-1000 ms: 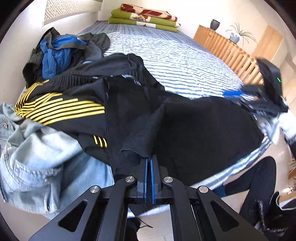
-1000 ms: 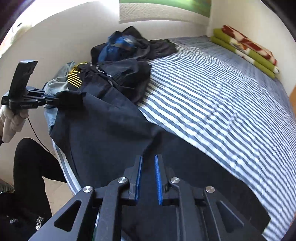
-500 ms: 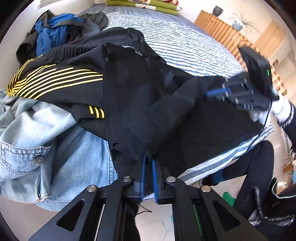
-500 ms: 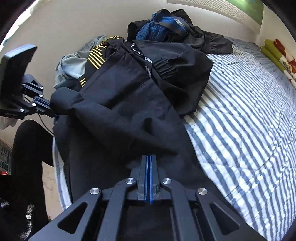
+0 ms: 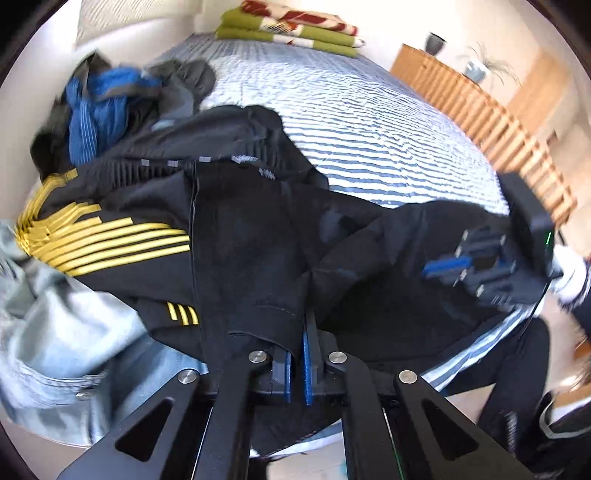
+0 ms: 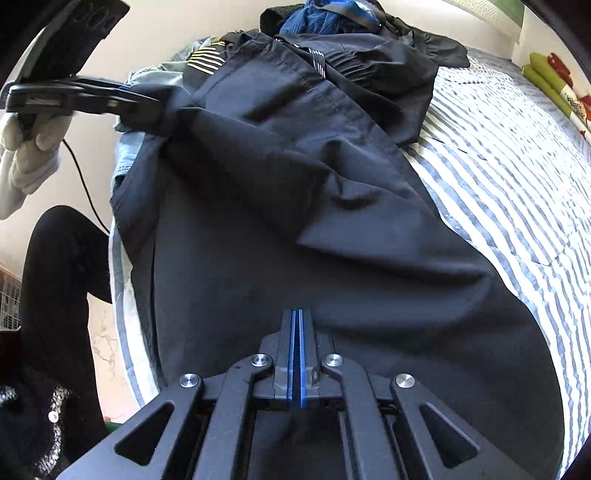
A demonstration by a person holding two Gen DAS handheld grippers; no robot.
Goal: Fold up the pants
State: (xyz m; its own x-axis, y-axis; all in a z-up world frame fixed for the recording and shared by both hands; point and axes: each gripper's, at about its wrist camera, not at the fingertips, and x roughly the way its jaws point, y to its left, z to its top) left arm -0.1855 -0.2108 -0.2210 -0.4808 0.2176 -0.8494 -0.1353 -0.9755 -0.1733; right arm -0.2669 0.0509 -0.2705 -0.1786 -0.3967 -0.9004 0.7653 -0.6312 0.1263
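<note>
Black pants [image 5: 258, 240] lie spread across the near edge of the striped bed [image 5: 369, 129]. My left gripper [image 5: 301, 332] is closing its jaws on a hemmed edge of the pants, and cloth sits between the blue pads. In the right wrist view this gripper [image 6: 155, 110] holds a bunched corner at the upper left, in a white-gloved hand [image 6: 29, 147]. My right gripper [image 6: 296, 314] is shut, with its tips in the pants [image 6: 295, 221] further along and cloth pinched between them. From the left wrist view it [image 5: 439, 267] shows at the right edge.
A heap of clothes lies beyond the pants: a black garment with yellow stripes [image 5: 110, 240], pale denim [image 5: 74, 332] and a blue piece [image 5: 99, 107]. Folded green and red blankets [image 5: 291, 29] sit at the bed's far end. A person's black-clad leg [image 6: 55, 277] stands beside the bed.
My right gripper came down from above the pants, open, and shut on the cloth. My left gripper loosened briefly, then shut again on the hem.
</note>
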